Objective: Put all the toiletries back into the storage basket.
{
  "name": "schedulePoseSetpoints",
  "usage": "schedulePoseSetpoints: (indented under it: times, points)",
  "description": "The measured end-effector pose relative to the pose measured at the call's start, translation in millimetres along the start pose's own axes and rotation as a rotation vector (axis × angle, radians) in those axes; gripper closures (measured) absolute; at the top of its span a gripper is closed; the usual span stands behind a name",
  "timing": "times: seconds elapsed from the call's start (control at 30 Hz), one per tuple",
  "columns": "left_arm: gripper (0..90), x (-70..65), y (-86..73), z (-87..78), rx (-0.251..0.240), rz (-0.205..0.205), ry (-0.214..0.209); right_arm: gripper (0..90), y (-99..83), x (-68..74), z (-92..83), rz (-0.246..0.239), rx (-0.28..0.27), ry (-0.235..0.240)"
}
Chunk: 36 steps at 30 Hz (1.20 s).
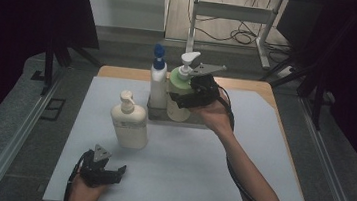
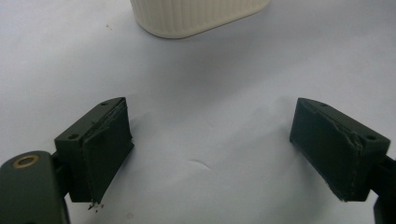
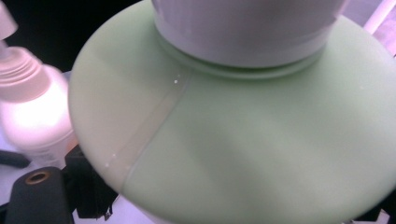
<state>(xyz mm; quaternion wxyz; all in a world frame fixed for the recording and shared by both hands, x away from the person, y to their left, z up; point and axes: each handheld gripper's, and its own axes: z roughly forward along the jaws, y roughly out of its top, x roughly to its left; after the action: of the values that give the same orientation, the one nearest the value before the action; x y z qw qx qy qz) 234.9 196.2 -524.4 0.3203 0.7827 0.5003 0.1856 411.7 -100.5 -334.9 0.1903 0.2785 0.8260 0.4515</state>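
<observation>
Where fingers (image 3: 88, 196) flank green bottle (image 1: 179, 98)

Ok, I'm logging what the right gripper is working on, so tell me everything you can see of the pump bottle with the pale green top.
The cream pump bottle with the pale green shoulder looks like smooth plastic. Its round green shoulder carries a white collar and a white pump head whose spout points right. It stands upright in a small grey tray at the far middle of the white mat, beside a white bottle with a blue pump. The right gripper is around its upper body; whether the pads press is unclear.
</observation>
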Motion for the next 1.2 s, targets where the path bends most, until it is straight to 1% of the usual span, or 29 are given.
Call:
schedulePoseSetpoints:
  times: [0.27, 0.63, 0.8, 1.03, 1.1, 1.2]
  points:
    - [12.2, 0.1, 0.0, 0.0, 0.000, 0.000, 0.000, 12.1, 6.5, -13.3, 11.7, 0.022, 0.000, -0.041]
    - [12.2, 0.0, 0.0, -0.1, 0.002, -0.001, -0.001, 12.2, 8.8, -29.2, 35.0, 0.044, -0.005, -0.092]
    - [12.2, 0.3, 0.1, -0.3, 0.005, 0.002, 0.000, 12.2, 5.5, -32.9, 48.6, 0.056, 0.012, -0.094]
    - [12.2, 0.4, 0.1, -0.4, 0.007, 0.003, -0.001, 12.2, -7.3, -34.3, 69.4, 0.053, 0.043, -0.089]
    - [12.2, 0.3, 0.1, -0.3, 0.006, 0.002, -0.001, 12.2, -11.2, -35.0, 74.4, 0.060, 0.052, -0.090]
    - [12.2, 0.6, 0.1, -0.5, 0.009, 0.006, 0.000, 12.2, -15.8, -35.6, 80.5, 0.066, 0.061, -0.079]
